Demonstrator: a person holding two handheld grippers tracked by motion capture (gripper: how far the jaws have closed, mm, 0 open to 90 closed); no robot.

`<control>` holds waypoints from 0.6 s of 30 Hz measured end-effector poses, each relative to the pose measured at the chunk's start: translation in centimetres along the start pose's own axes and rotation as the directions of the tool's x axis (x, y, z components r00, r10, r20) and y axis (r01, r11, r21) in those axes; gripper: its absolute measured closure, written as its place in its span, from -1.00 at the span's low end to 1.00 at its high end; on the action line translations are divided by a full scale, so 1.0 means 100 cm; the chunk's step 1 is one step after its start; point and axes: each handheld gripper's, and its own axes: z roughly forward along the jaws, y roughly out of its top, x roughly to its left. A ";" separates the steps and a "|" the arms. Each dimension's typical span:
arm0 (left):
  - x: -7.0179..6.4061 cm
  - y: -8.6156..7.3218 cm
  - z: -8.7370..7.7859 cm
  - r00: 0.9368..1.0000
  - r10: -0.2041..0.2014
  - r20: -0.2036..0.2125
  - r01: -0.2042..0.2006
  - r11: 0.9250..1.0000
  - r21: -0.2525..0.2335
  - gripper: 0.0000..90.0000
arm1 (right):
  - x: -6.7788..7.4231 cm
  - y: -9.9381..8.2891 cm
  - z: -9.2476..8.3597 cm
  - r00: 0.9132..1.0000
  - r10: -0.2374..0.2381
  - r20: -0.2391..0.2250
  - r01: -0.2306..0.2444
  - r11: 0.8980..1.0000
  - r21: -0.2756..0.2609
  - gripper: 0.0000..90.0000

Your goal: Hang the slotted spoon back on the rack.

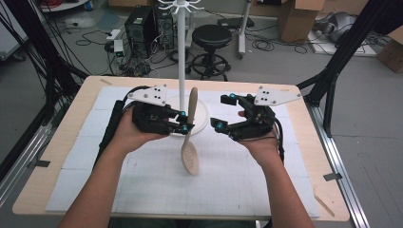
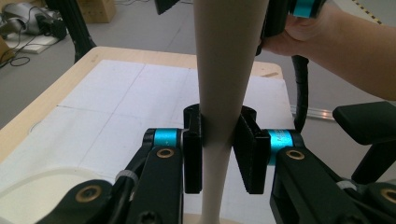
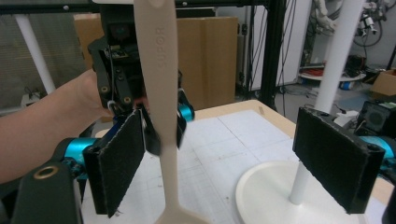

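Note:
A beige plastic spoon (image 1: 190, 147) is held by its handle, with the bowl end pointing down and towards the person. My left gripper (image 1: 184, 122) is shut on that handle, and the left gripper view shows both pads pressed against the spoon (image 2: 219, 84). To the right of the spoon, my right gripper (image 1: 222, 113) is open and holds nothing. In the right gripper view the spoon (image 3: 161, 93) stands just in front of the left pad, between the spread jaws of the right gripper (image 3: 224, 168).
A white hook stand (image 1: 181, 57) rises from a round base (image 1: 203, 114) just behind the spoon; its pole (image 3: 327, 70) is near the right gripper's right pad. A white gridded mat (image 1: 142, 180) covers the wooden table. A stool and boxes stand beyond.

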 end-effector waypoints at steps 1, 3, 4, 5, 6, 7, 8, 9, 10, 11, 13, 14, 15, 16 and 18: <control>0.000 0.000 0.001 1.000 0.005 0.001 -0.005 1.000 0.000 0.65 | 0.001 0.001 0.002 1.000 0.000 -0.010 0.000 1.000 0.001 -0.62; -0.001 0.001 0.002 1.000 0.001 0.003 -0.001 1.000 -0.004 0.65 | 0.002 0.003 0.006 1.000 -0.003 -0.031 0.003 1.000 -0.006 -0.57; -0.001 0.001 0.002 1.000 0.008 0.006 -0.008 1.000 0.000 0.65 | 0.003 0.004 0.008 0.999 -0.002 -0.038 0.001 1.000 -0.009 -0.56; -0.001 0.001 0.002 1.000 0.008 0.006 -0.008 1.000 0.000 0.65 | 0.003 0.004 0.008 0.999 -0.002 -0.038 0.001 1.000 -0.009 -0.56; -0.001 0.002 0.003 1.000 0.010 0.006 -0.010 1.000 0.002 0.65 | 0.003 0.004 0.009 0.999 -0.001 -0.047 0.000 1.000 -0.010 -0.51; -0.001 0.002 0.003 1.000 0.010 0.007 -0.010 1.000 0.003 0.65 | 0.003 0.005 0.012 0.998 0.001 -0.068 -0.002 1.000 -0.015 -0.45; -0.001 0.002 0.004 1.000 0.009 0.005 -0.009 1.000 -0.001 0.65 | 0.003 0.005 0.015 0.996 0.007 -0.086 -0.009 1.000 -0.022 -0.43; -0.001 0.002 0.004 1.000 0.008 0.006 -0.008 1.000 -0.001 0.65 | 0.003 0.005 0.015 0.996 0.007 -0.086 -0.009 1.000 -0.022 -0.43; -0.002 0.002 0.005 1.000 0.011 0.006 -0.011 1.000 0.002 0.65 | 0.003 0.005 0.018 0.994 0.018 -0.108 -0.020 1.000 -0.021 -0.37; -0.002 0.002 0.005 1.000 0.009 0.007 -0.009 1.000 -0.001 0.65 | 0.003 0.005 0.018 0.994 0.018 -0.108 -0.020 1.000 -0.021 -0.37; -0.002 0.002 0.006 1.000 0.010 0.010 -0.010 1.000 -0.001 0.65 | 0.003 0.005 0.021 0.993 0.018 -0.120 -0.020 1.000 -0.021 -0.34; -0.002 0.003 0.006 1.000 0.011 0.009 -0.011 1.000 0.002 0.65 | 0.004 0.006 0.022 0.992 0.018 -0.129 -0.020 1.000 -0.020 -0.30; -0.002 0.003 0.006 1.000 0.011 0.012 -0.011 1.000 0.003 0.65 | 0.004 0.006 0.023 0.991 0.017 -0.135 -0.020 1.000 -0.019 -0.27; -0.003 0.003 0.007 1.000 0.011 0.011 -0.011 1.000 0.002 0.65 | 0.004 0.006 0.024 0.991 0.010 -0.136 -0.012 1.000 -0.020 -0.26; -0.003 0.004 0.008 1.000 0.015 0.013 -0.015 1.000 0.003 0.65 | 0.005 0.007 0.026 0.990 0.011 -0.144 -0.013 1.000 -0.015 -0.22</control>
